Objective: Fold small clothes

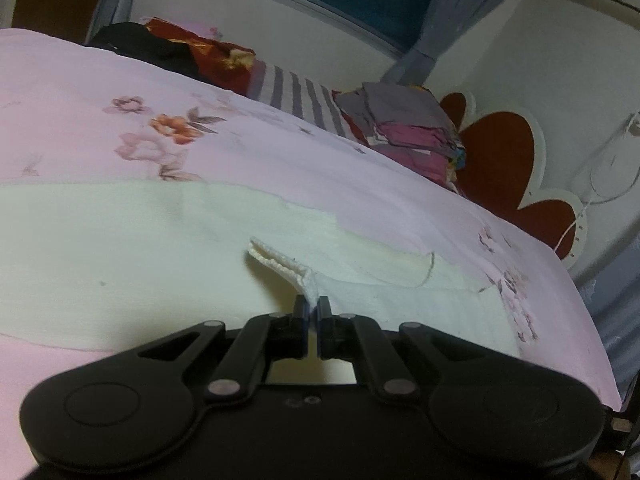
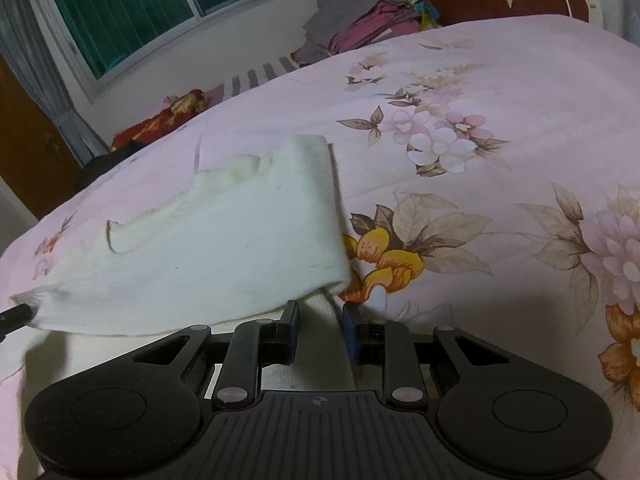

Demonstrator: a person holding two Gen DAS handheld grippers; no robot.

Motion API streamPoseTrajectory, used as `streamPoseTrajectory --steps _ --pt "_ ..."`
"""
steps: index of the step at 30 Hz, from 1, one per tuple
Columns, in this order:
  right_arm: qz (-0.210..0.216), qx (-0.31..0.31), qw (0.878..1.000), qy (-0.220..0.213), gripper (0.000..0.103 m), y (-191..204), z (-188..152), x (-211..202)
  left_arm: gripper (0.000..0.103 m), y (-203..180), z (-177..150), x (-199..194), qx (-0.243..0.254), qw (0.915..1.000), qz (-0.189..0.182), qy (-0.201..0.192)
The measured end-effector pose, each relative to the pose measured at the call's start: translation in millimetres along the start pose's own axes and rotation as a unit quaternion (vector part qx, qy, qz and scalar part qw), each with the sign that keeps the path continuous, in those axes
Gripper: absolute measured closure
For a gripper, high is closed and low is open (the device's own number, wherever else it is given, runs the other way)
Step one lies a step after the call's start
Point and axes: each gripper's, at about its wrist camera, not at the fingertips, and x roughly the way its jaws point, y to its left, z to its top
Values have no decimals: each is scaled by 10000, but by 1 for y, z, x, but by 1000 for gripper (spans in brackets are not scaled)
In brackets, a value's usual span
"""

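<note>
A small white knit garment [image 1: 160, 260] lies spread on a pink floral bedsheet [image 1: 80, 120]. My left gripper [image 1: 312, 306] is shut on the garment's ribbed edge, which lifts in a narrow strip toward the jaws. In the right wrist view the garment [image 2: 220, 248] is raised as a flap with a folded right edge, throwing a shadow on the sheet [image 2: 500, 100]. My right gripper [image 2: 320, 314] has a thick fold of the white cloth pinched between its blue pads. A black fingertip [image 2: 16, 314] of the left gripper shows at the flap's far left corner.
A stack of folded grey and magenta clothes [image 1: 412, 132] [image 2: 360, 28] sits near the red flower-shaped headboard [image 1: 496, 160]. A striped pillow [image 1: 296, 92] and dark clothing [image 1: 140, 40] lie by the window wall. The bed edge drops off at the right [image 1: 592, 320].
</note>
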Motion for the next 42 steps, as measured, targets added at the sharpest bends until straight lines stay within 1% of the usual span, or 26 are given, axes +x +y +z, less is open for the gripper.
streamPoseTrajectory --steps 9,15,16,17,18,19,20,21,23,25,26,27,28,29,30,31,32,33,35,36,37,38,39,40,42 --pt "-188 46 9998 -110 79 -2 2 -2 100 17 -1 -6 -32 9999 99 3" --pt "-179 10 9998 -79 79 -4 2 -2 100 20 -6 1 3 9998 174 57" --pt "-152 -28 9998 -99 82 -3 2 -7 100 21 -7 2 7 9998 171 49" --pt "-86 -78 9996 -243 90 0 2 -16 100 22 -8 3 14 9998 178 61" --pt "66 -85 9991 -420 100 2 2 -26 100 24 -10 4 24 9998 185 75" --pt "177 -78 9983 -554 101 5 4 -34 100 25 -11 5 25 9998 187 94" --pt "190 -133 9976 -655 101 8 6 -36 100 26 -12 7 20 9997 200 118" --pt "170 -185 9975 -664 101 12 10 -33 100 27 -13 9 3 9997 214 147" --pt "104 -213 9989 -403 101 14 17 -14 99 27 -16 12 14 9995 228 219" --pt "-173 -276 9995 17 102 11 17 9 87 28 -18 12 24 9992 340 229" --pt "-146 -244 9996 3 102 8 16 11 78 29 -18 10 -4 9991 355 215" --pt "-132 -242 9996 -8 101 8 19 7 58 30 -17 4 -28 9994 341 102" --pt "-91 -282 9994 -189 101 9 21 -2 40 29 -16 -3 22 9991 405 -97" --pt "-48 -308 9987 -401 101 9 23 -10 17 26 -14 -8 146 9979 540 -323" --pt "33 -304 9981 -530 101 10 27 -15 24 24 -10 -9 261 9971 577 -419" --pt "136 -299 9978 -579 101 11 32 -15 32 23 -3 -4 327 9974 541 -353" --pt "190 -312 9976 -590 101 13 39 -11 45 23 1 2 315 9979 517 -230" --pt "223 -347 9976 -565 101 16 44 -6 53 23 6 11 301 9983 503 -68" --pt "312 -422 9975 -463 101 24 54 10 58 22 11 30 401 9966 687 218" --pt "342 -489 9974 -394 101 30 58 21 64 22 11 37 419 9951 831 345" --pt "385 -548 9972 -332 101 34 61 30 66 21 11 41 478 9942 900 357" --pt "504 -640 9964 -252 101 40 62 39 74 20 11 41 544 9928 1026 309" --pt "622 -744 9951 -182 101 45 62 46 77 19 10 41 614 9911 1148 288" --pt "773 -909 9928 -68 101 52 61 54 78 19 8 41 656 9900 1224 241" --pt "995 -1227 9874 91 101 61 55 67 77 21 4 39 690 9899 1231 162"
